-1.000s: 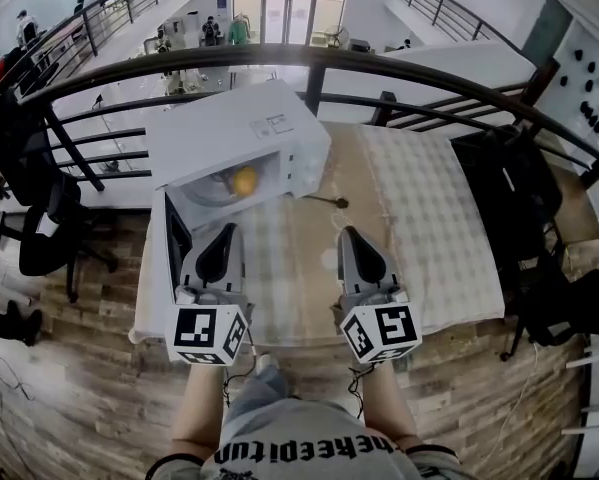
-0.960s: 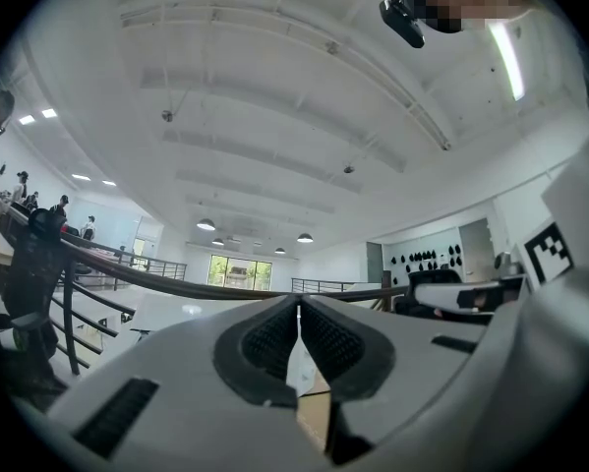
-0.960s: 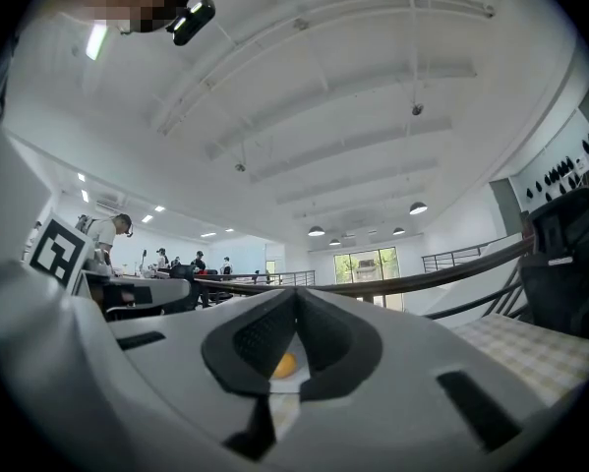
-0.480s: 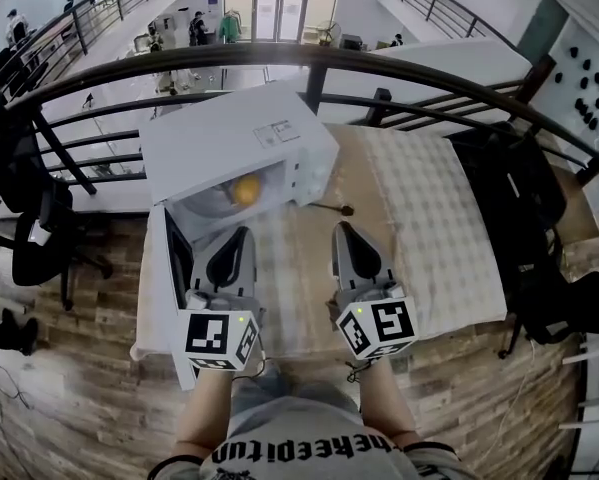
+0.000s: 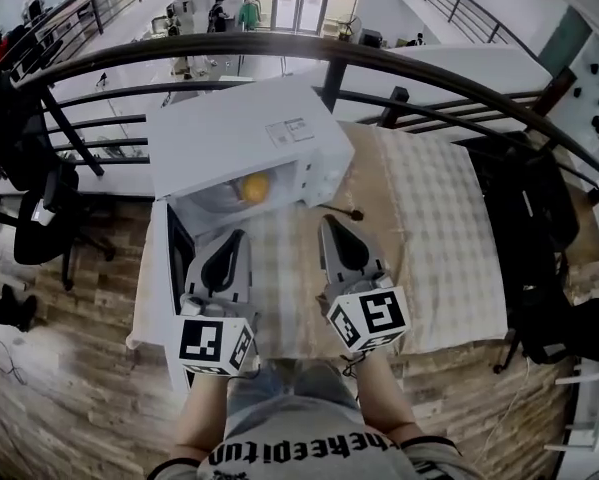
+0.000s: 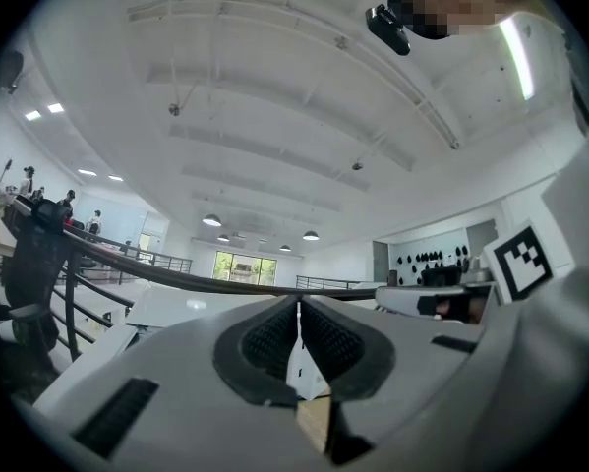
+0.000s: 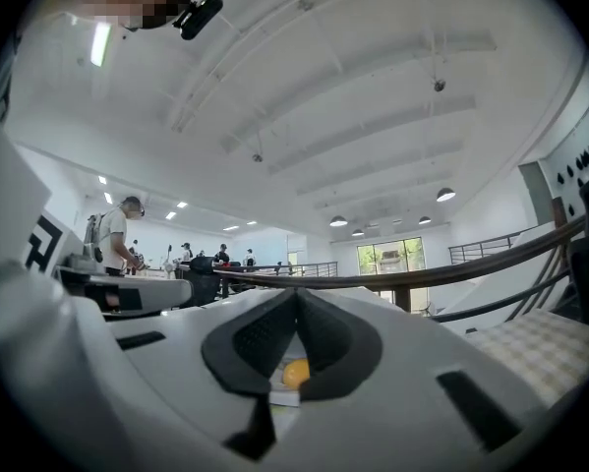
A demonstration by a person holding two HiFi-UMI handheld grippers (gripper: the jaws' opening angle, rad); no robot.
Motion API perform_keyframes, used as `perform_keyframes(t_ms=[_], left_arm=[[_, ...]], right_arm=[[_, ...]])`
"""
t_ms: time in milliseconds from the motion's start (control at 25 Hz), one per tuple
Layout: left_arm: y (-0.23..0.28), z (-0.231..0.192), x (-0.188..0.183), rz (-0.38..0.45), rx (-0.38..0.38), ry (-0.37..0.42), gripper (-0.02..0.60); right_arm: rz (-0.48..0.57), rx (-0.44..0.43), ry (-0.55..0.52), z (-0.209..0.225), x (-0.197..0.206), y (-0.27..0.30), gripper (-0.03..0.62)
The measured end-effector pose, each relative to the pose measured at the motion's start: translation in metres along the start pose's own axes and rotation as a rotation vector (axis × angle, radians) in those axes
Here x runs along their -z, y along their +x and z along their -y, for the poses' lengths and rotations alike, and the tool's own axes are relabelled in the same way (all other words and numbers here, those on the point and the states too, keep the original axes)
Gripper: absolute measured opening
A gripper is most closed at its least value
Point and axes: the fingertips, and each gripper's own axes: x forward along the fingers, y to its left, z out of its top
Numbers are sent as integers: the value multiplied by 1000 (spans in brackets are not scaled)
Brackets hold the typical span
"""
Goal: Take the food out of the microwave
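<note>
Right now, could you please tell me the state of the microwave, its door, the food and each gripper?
microwave: upright on the table, cavity exposed.
microwave door: swung wide open to the left side of the head view.
food: inside the microwave, not yet taken out, nothing touching it.
left gripper: shut, empty, in front of the open microwave.
right gripper: shut, empty, pointing toward the food.

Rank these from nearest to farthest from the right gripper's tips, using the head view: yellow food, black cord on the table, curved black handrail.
1. Black cord: on the table, just right of the right gripper.
2. Yellow food: inside the microwave, ahead and left.
3. Handrail: beyond the table.
</note>
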Motion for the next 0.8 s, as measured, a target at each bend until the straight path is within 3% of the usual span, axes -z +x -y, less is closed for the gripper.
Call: perform_keyframes(t_ms=[200,800], left_arm=[[5,-10,1,-9,-84,9,14],[14,-26,12,-13,-216,3,14]], right_arm=[[-29,-91,7,1,10,23,5],[-108,-290,0,-7,49,75,5]])
